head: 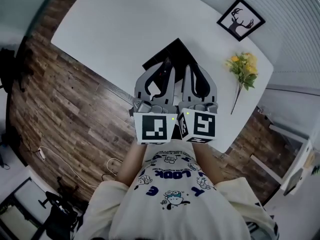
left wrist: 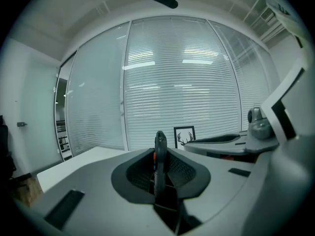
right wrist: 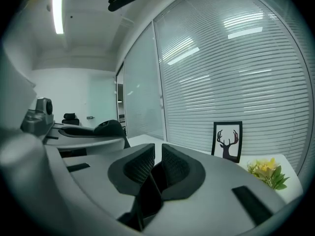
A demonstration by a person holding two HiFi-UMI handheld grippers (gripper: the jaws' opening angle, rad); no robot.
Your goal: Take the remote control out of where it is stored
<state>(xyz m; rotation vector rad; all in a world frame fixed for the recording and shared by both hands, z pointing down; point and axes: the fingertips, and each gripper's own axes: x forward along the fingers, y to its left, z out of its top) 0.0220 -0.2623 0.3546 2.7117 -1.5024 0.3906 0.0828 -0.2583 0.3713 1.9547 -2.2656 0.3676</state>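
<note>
My left gripper is shut on a thin black remote control, seen edge-on with a small orange button on its side. In the head view both grippers are held side by side above a black case on the white table, the left gripper beside the right gripper. The remote itself is hard to make out there. My right gripper has its pads nearly together, with only a thin slit and nothing between them.
A framed deer picture stands at the table's far right corner, with a bunch of yellow flowers lying near the right edge. Wooden floor lies to the left. Window blinds fill the background.
</note>
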